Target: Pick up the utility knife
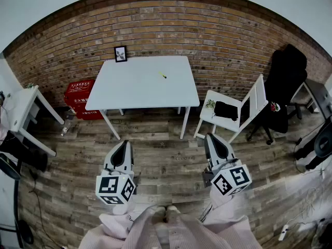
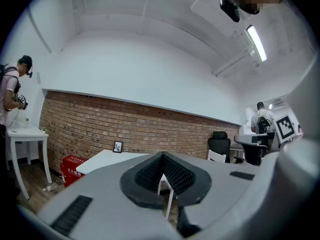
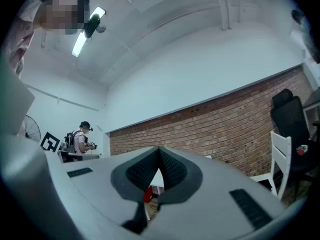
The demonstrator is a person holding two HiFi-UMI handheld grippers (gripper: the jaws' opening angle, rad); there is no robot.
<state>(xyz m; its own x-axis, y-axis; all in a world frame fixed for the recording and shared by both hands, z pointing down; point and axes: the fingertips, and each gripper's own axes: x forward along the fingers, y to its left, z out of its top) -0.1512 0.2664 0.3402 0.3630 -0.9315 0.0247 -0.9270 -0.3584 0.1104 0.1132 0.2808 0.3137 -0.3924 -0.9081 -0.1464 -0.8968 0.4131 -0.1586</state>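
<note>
I hold both grippers over the wood floor, well apart from the white table. My left gripper has its jaws pressed together with nothing in them. My right gripper is the same, closed and empty. The small yellow utility knife lies on the table top, toward its right side

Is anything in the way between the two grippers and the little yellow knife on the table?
Nothing visible. The utility knife lies alone on the white table, and only wooden floor separates the table from the left gripper and right gripper. The picture frame stands off at a far corner.
</note>
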